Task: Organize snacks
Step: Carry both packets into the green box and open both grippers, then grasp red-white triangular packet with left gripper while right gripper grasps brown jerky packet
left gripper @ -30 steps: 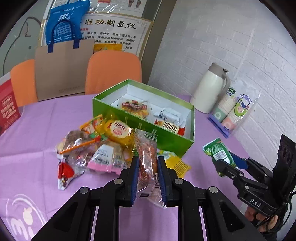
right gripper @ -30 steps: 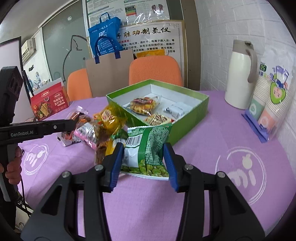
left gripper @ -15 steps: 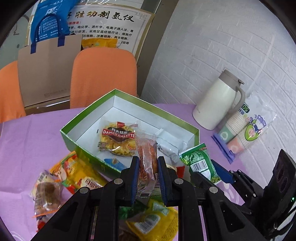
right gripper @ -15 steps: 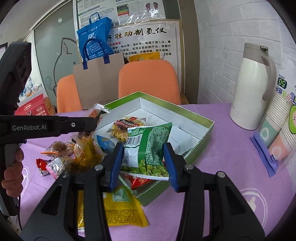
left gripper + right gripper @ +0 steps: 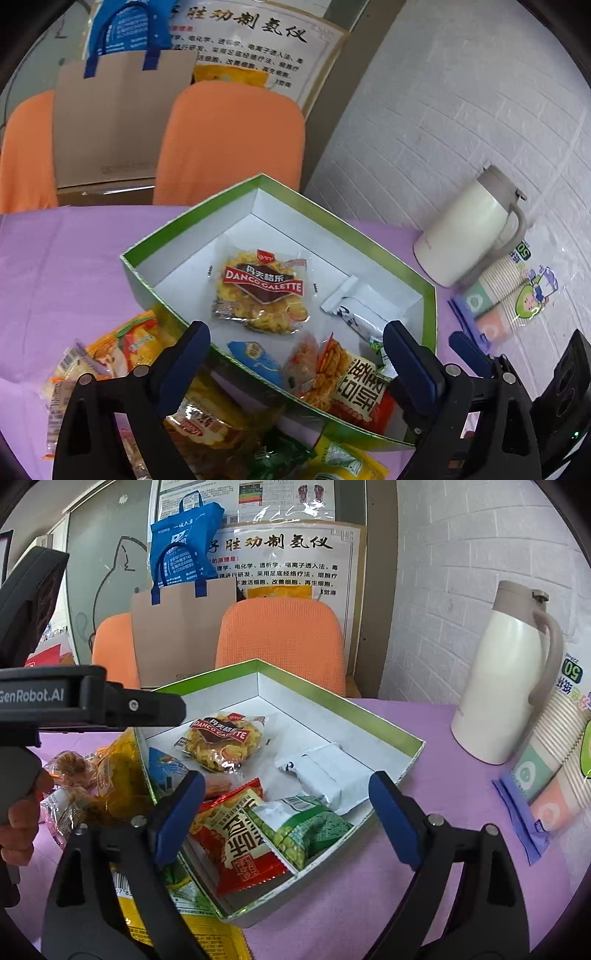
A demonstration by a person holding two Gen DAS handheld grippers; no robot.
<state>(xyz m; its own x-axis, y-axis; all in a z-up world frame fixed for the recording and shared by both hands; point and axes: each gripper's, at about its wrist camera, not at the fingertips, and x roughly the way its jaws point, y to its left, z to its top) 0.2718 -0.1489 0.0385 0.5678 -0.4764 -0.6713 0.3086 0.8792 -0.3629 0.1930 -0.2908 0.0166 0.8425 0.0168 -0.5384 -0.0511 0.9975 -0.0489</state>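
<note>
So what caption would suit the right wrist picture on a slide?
Right gripper open above the green box, a green pea packet lying inside among other snacks.

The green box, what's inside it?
The green box holds a Danco Galette packet, a white packet, a green pea packet, a red packet and others. Anything beneath them is hidden.

Bare white floor in green box [image 5: 388, 725] toward 12 o'clock; snack packets [image 5: 258, 823] crowd 6 o'clock; kettle [image 5: 506, 686] blocks 3 o'clock.
</note>
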